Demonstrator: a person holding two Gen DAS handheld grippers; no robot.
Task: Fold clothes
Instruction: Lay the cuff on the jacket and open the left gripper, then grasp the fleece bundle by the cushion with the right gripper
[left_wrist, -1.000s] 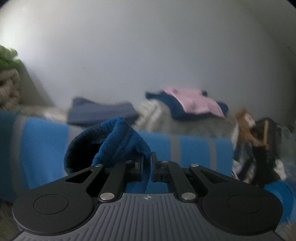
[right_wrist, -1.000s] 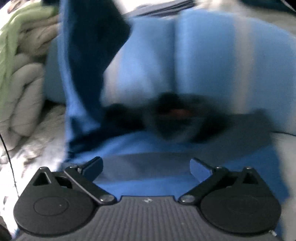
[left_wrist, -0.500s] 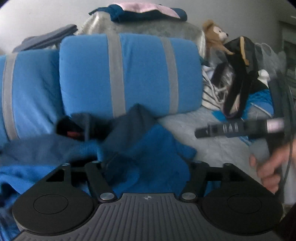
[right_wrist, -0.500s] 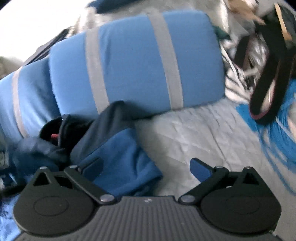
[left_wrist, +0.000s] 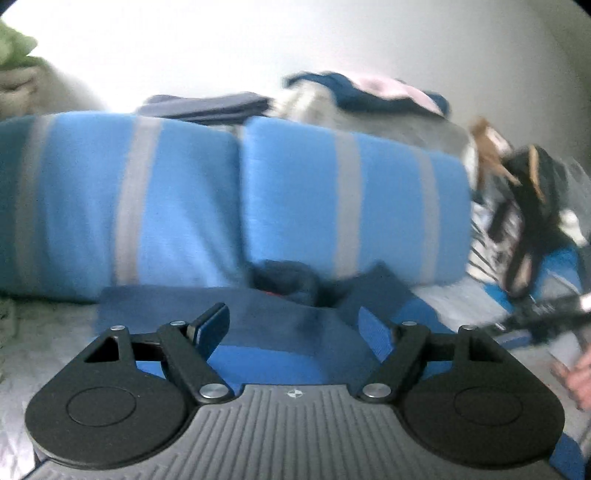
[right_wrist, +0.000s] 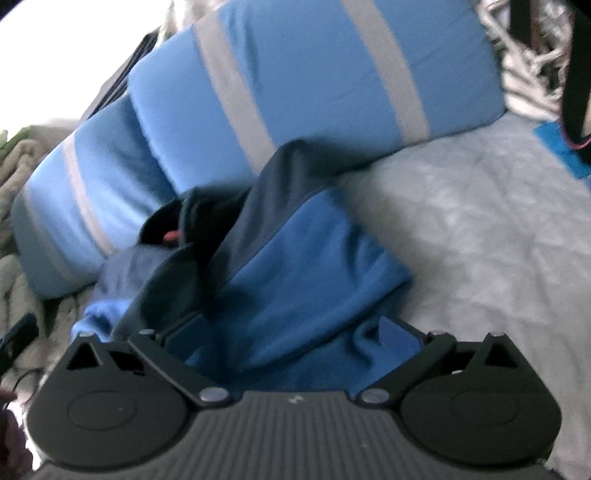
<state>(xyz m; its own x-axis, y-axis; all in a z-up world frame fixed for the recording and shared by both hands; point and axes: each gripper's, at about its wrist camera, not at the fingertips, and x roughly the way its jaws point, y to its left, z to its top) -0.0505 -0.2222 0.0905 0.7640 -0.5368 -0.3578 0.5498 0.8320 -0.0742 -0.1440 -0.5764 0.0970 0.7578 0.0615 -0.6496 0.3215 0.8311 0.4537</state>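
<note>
Item: blue fleece garment (right_wrist: 295, 258), two-tone with a navy upper panel, lying rumpled on the grey quilted bed (right_wrist: 480, 221), its far edge pushed up against the striped blue bolster cushions (left_wrist: 177, 192); a dark collar or hood with a red tab shows at the far end. Fold state: judged partial, one flap laid over, edges uneven. Left tongs (left_wrist: 295, 328): jaws opening, hovering just above the navy panel, nothing pinched between them. Right tongs (right_wrist: 291, 336): spread wide, the bright blue hem bunched between the pads but apparently not squeezed. Surroundings: a folded dark stack (left_wrist: 210, 105) and pink-and-navy clothes (left_wrist: 373, 90) on the far ledge behind the cushions; a plush toy (left_wrist: 487, 147) and a black strapped bag (left_wrist: 532, 206) to the far right; pale knitted blankets (right_wrist: 14, 177) to the left. Risks, as judged: the loose flap may slide back open since nothing pins it; the thick bunch at the hem could be grabbed in several layers, dragging the whole garment; the cushions crowd the far edge, so smoothing there may wrinkle it.
</note>
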